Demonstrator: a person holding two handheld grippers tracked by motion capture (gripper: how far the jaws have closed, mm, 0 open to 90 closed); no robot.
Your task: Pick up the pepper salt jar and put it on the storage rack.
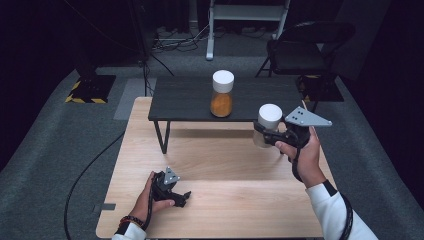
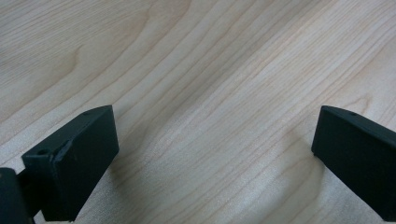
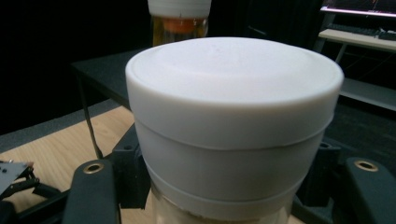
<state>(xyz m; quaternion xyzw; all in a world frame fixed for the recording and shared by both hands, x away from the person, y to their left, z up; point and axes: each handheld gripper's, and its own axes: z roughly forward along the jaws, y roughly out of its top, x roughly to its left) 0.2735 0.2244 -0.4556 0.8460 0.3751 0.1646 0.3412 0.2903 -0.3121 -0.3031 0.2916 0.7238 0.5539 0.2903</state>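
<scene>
The right gripper pinches a white-lidded jar just before the black shelf, where an orange-filled jar stands; probably placing remains. The left gripper jaws are spread, empty.

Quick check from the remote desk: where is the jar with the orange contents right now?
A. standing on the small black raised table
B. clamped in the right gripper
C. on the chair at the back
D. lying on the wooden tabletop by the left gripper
A: the orange-filled jar stands upright on the black raised table, while the right gripper holds a different white-lidded jar.
</scene>
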